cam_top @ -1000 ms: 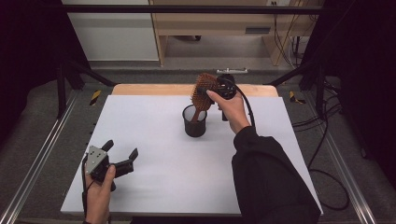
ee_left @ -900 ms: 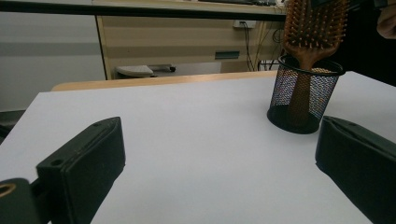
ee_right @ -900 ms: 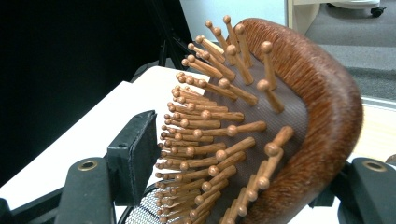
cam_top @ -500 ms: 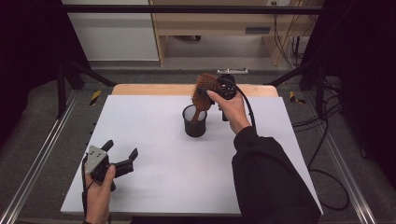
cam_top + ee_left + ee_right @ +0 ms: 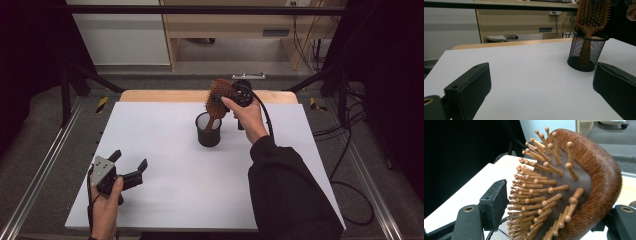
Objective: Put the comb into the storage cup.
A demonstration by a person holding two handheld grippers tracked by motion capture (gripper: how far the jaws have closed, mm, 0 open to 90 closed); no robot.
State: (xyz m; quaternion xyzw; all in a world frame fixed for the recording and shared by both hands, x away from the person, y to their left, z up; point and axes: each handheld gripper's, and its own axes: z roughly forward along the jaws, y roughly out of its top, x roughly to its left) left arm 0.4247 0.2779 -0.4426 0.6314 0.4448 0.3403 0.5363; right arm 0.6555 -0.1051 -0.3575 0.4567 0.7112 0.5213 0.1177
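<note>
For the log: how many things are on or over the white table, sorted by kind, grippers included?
Hairbrush: 1, handle down inside the cup, head between the right gripper's jaws.
Black mesh cup: 1, upright on the table.
Grippers: 2, the left gripper open and holding nothing, the right gripper at the brush head.
Total: 4.

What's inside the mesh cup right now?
The hairbrush handle stands inside the mesh cup, its head sticking out above the rim between the right gripper jaws. The mesh shows nothing else inside.
</note>
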